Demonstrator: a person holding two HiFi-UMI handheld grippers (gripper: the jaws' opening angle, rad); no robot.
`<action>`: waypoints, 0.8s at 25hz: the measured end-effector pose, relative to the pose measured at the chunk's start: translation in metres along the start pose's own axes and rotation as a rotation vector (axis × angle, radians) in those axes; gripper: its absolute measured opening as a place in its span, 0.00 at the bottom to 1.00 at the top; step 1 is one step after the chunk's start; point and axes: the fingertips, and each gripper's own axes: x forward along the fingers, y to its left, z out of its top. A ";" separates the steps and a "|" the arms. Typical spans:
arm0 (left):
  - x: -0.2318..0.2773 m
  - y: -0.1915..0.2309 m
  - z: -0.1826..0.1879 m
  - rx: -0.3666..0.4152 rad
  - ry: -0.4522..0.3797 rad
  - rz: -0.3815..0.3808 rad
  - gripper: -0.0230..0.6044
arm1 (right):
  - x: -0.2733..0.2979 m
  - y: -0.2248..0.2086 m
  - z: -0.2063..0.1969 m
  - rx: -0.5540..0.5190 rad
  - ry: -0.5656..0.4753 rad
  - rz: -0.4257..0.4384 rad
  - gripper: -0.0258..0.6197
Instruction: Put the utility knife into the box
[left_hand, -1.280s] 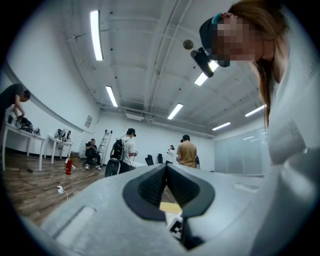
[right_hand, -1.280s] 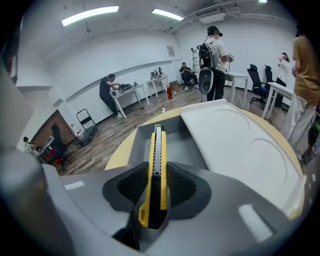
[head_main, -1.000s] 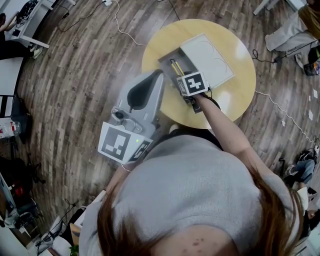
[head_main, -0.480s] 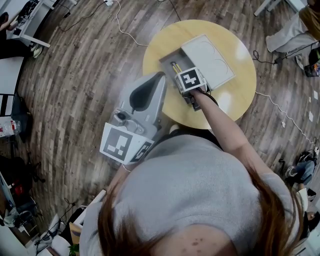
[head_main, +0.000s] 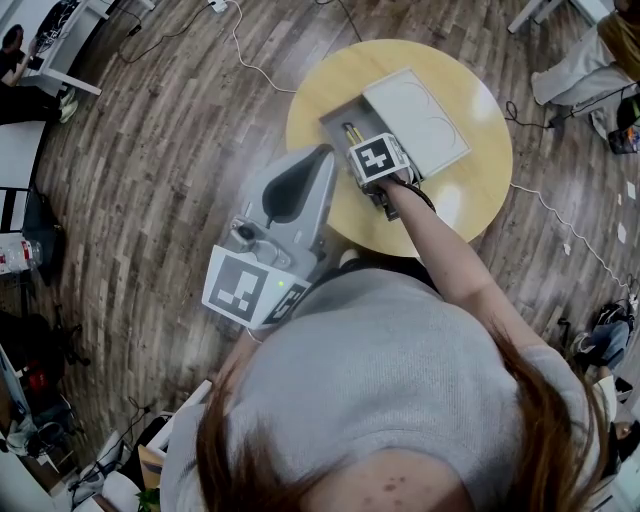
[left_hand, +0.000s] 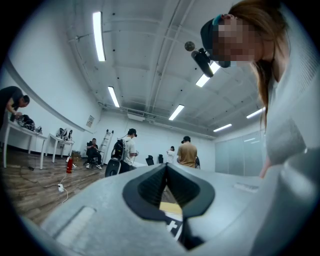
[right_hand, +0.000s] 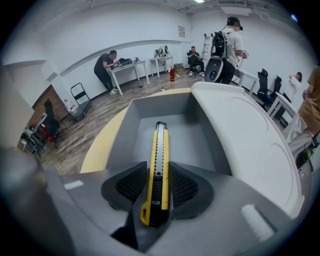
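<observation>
Yellow, likely light and rigid, the utility knife (right_hand: 161, 142) points to twelve o'clock into the box (right_hand: 123, 137) between the just-opening jaws of your right gripper (right_hand: 159, 169), so hold it mid-handle; your left gripper (left_hand: 166, 168) is closed and empty.

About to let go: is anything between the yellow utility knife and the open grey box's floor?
Nothing visible. The yellow utility knife sits between the jaws of the right hand-held gripper, which have just been opening, and points into the open grey box; its white lid lies aside, to the right.
</observation>
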 end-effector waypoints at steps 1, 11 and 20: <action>-0.001 0.000 0.001 0.001 -0.001 -0.002 0.04 | 0.000 0.001 -0.001 -0.015 0.000 -0.010 0.27; -0.004 -0.006 -0.001 0.010 0.003 -0.030 0.04 | -0.040 0.011 0.019 0.080 -0.194 0.047 0.32; 0.001 -0.009 0.006 0.027 -0.005 -0.087 0.04 | -0.209 0.003 0.068 0.126 -0.743 0.006 0.24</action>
